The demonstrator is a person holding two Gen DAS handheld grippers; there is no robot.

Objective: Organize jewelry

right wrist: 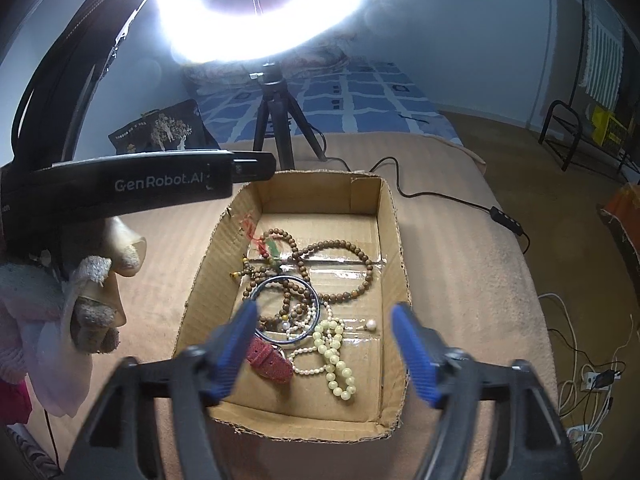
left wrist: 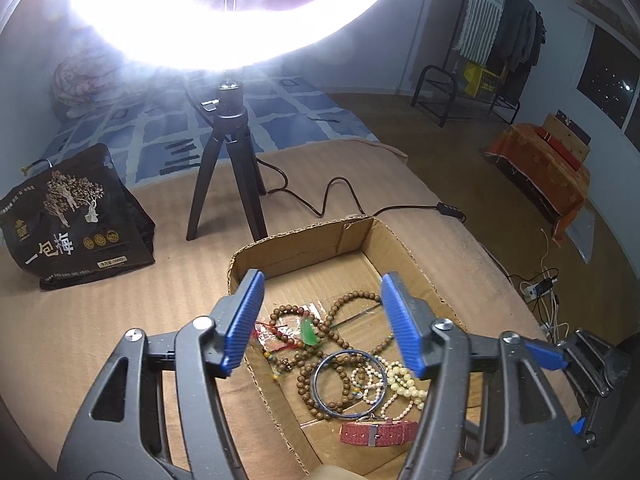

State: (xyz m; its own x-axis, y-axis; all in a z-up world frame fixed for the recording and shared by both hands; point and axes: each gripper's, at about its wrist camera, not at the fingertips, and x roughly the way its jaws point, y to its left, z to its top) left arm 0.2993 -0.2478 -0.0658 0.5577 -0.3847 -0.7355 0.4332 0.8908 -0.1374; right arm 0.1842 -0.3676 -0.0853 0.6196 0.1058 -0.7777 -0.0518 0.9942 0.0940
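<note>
On the left, a black paper bag with gold trees printed on it (left wrist: 76, 216) stands on the tan ribbed cover (left wrist: 120, 280). Next to it, a black tripod (left wrist: 230, 168) holds up a very bright round ring lamp (left wrist: 240, 12).

In front of the tripod sits an open brown cardboard box (right wrist: 394, 240). All the jewelry lies inside it, on the bottom. A long string of brown wooden beads (right wrist: 344, 248) curls near the middle. A small green stone charm (left wrist: 309, 332) rests on the beads. A thin dark blue round bangle (left wrist: 349, 384) lies over more beads. A red woven watch strap (left wrist: 378, 433) lies at the near end. A string of pale yellow-green round beads (right wrist: 336, 360) lies beside small white pearls (right wrist: 304, 364).

The left claw (left wrist: 322, 322) hangs over the box with its blue fingers (left wrist: 244, 320) wide apart and nothing between them. The right claw (right wrist: 324, 350) is also wide apart and holds nothing.
</note>
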